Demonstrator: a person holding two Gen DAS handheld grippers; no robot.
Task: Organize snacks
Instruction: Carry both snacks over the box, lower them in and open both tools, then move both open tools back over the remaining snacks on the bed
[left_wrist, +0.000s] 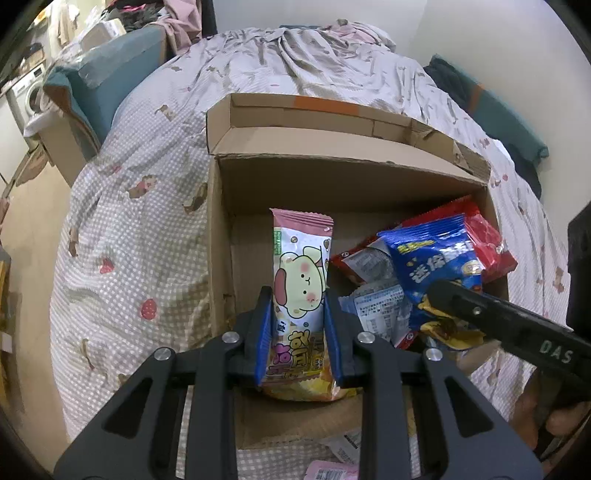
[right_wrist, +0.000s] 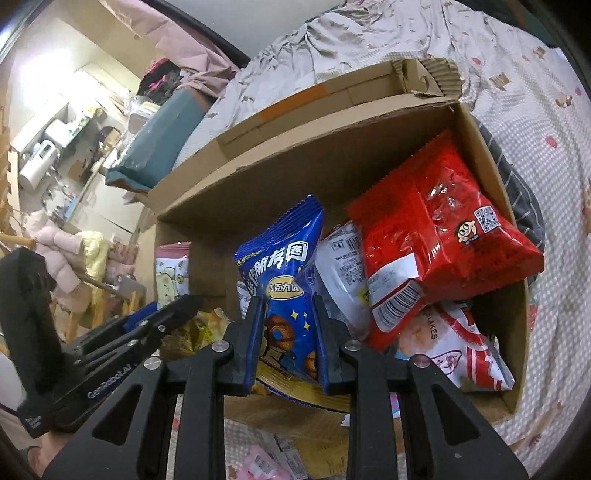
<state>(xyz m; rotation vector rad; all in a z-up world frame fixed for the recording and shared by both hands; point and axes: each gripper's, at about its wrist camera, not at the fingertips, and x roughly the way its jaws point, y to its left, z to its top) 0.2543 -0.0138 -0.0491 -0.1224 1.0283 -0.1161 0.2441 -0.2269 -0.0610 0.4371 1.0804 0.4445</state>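
Over the cardboard box on the bed, our left claw pinches a pink snack bar upright above its bare left side, while our right claw grips a blue packet beside the red bags, likely sorting by kind.

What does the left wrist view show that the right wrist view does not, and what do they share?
Only the left wrist view shows the left tool shut on the pink cartoon snack pack, held above the box's bare left side. Only the right wrist view shows the right tool shut on the blue snack bag, and the white and red packet under the red bag. Both show the cardboard box on the bed, with the red and blue bags inside.
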